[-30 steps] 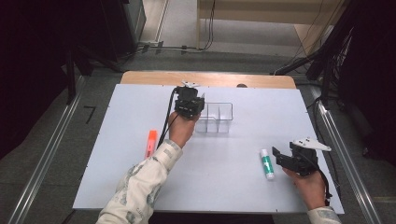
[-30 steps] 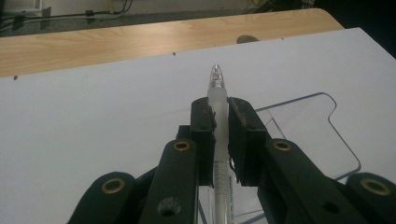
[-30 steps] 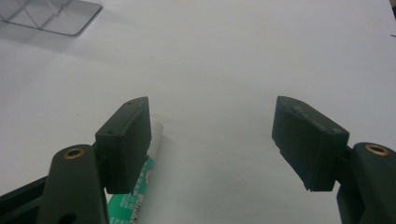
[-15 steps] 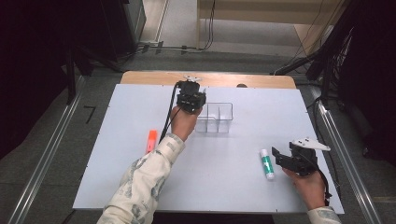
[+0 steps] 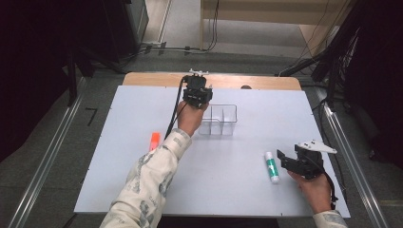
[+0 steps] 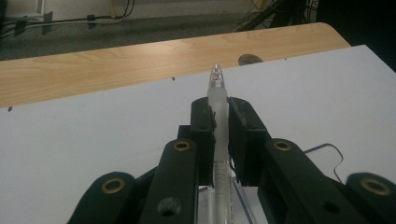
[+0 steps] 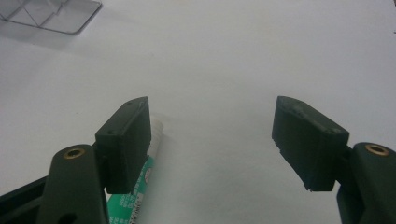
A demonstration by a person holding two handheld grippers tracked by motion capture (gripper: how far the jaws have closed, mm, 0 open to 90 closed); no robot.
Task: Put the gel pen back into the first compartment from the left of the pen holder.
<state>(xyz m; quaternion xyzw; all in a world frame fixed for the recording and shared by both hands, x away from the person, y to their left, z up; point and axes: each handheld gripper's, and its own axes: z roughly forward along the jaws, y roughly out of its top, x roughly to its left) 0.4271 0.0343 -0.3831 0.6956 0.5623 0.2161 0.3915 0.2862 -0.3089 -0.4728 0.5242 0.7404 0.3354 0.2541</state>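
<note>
the white table top (image 5: pixel 119 156) is the biggest thing here, and behind its far edge a wooden board (image 5: pixel 266 81) is seen. near the middle of the table, a little to the far side, stands a clear plastic organizer (image 5: pixel 223 119) with compartments inside.

the left gripper (image 5: pixel 197 95) is held above the table at the far left corner of the organizer, and in the high view it covers that corner partly. its jaws are narrow and they clamp a clear pen (image 6: pixel 218 100). in the left gripper view the pen stands between the two black pads, its pointed tip comes out beyond them toward the wooden board, and a spring is visible inside its body lower down. a rim of the organizer (image 6: pixel 327 149) shows under the jaws at the right.

the right gripper (image 5: pixel 285 159) is low over the near right part of the table, well apart from the organizer. its jaws stand wide and nothing is between them. just beside it lies a glue stick (image 5: pixel 272 167), white with a green label, flat on the table. in the right gripper view the glue stick (image 7: pixel 140 186) lies partly behind one pad, outside the gap.

an orange marker (image 5: pixel 155 140) lies flat on the table at the left side of the person's left sleeve (image 5: pixel 152 185), near it.
</note>
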